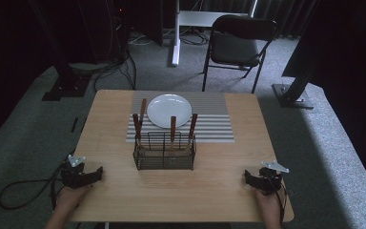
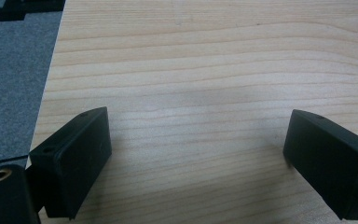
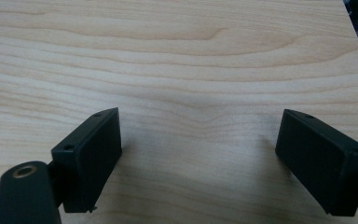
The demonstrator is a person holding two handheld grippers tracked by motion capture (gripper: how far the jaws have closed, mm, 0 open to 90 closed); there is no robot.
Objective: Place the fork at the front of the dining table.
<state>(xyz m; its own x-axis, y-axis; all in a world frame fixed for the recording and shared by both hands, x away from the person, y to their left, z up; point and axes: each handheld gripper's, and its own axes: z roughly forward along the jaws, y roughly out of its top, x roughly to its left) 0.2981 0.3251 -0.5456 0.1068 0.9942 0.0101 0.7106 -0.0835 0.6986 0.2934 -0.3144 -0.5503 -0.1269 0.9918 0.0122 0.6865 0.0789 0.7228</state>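
A black wire basket [image 1: 164, 151] stands mid-table, with three wooden-handled utensils [image 1: 173, 129] upright in it. Behind it a white plate [image 1: 168, 110] lies on a grey striped placemat [image 1: 214, 119]; one more wooden handle [image 1: 143, 110] rests at the plate's left. My left gripper [image 1: 97, 172] rests at the table's near left edge, open, nothing between its jaws; in the left gripper view the left gripper [image 2: 198, 158] hovers over bare wood. My right gripper [image 1: 248, 179] sits at the near right corner, open and empty; in the right gripper view the right gripper [image 3: 200, 158] is also over bare wood.
The wooden table [image 1: 114, 138] stands on grey carpet. A black folding chair [image 1: 238, 43] stands beyond the far edge, and a white desk leg [image 1: 175, 33] rises to its left. Black stand bases [image 1: 64, 88] and cables lie on the floor at the left.
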